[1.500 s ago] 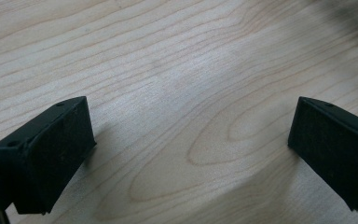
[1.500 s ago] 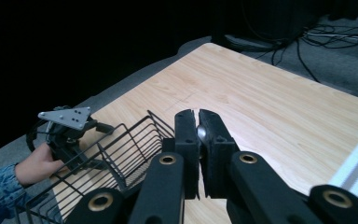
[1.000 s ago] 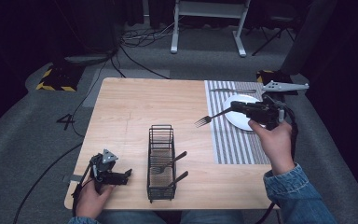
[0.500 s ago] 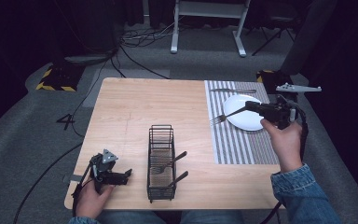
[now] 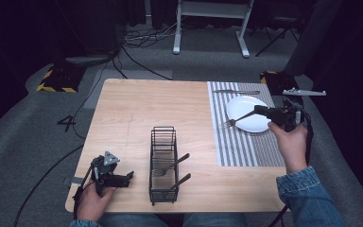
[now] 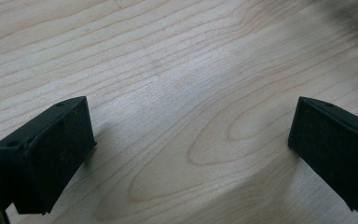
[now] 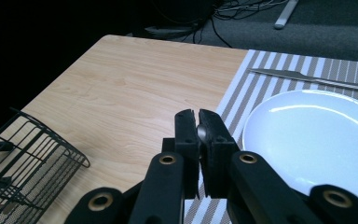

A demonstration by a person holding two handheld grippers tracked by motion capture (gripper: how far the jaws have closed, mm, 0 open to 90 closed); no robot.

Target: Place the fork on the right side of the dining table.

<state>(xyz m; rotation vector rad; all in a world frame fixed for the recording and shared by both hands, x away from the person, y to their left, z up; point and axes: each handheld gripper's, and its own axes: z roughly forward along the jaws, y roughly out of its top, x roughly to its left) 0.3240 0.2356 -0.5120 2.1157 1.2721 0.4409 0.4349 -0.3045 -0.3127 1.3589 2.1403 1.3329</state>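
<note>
As seen from above: right tool (image 5: 260, 109) clamped on fork (image 5: 236, 119), held over white plate (image 5: 248, 113) and striped mat (image 5: 246, 142); left tool (image 5: 123, 178) resting spread on bench (image 5: 137, 109) beside wire caddy (image 5: 163, 165). Left gripper view: jaws wide apart over bare wood. Right gripper view: jaws pressed on fork handle (image 7: 201, 133), plate (image 7: 317, 135) just beside.

Pale wood-grain table (image 5: 137, 109). Grey-and-white striped mat (image 5: 222, 137) at its right end, bearing a plain white plate (image 5: 246, 106) and, beyond the plate, a silver knife (image 5: 236, 91). Silver fork (image 5: 236, 119) at the plate's near edge, clamped in the black right gripper (image 5: 257, 109). Black wire rack (image 5: 163, 163) left of the mat. Black left gripper (image 5: 128, 176) left of the rack. Blue denim sleeve (image 5: 307, 194) right of the mat.
</note>
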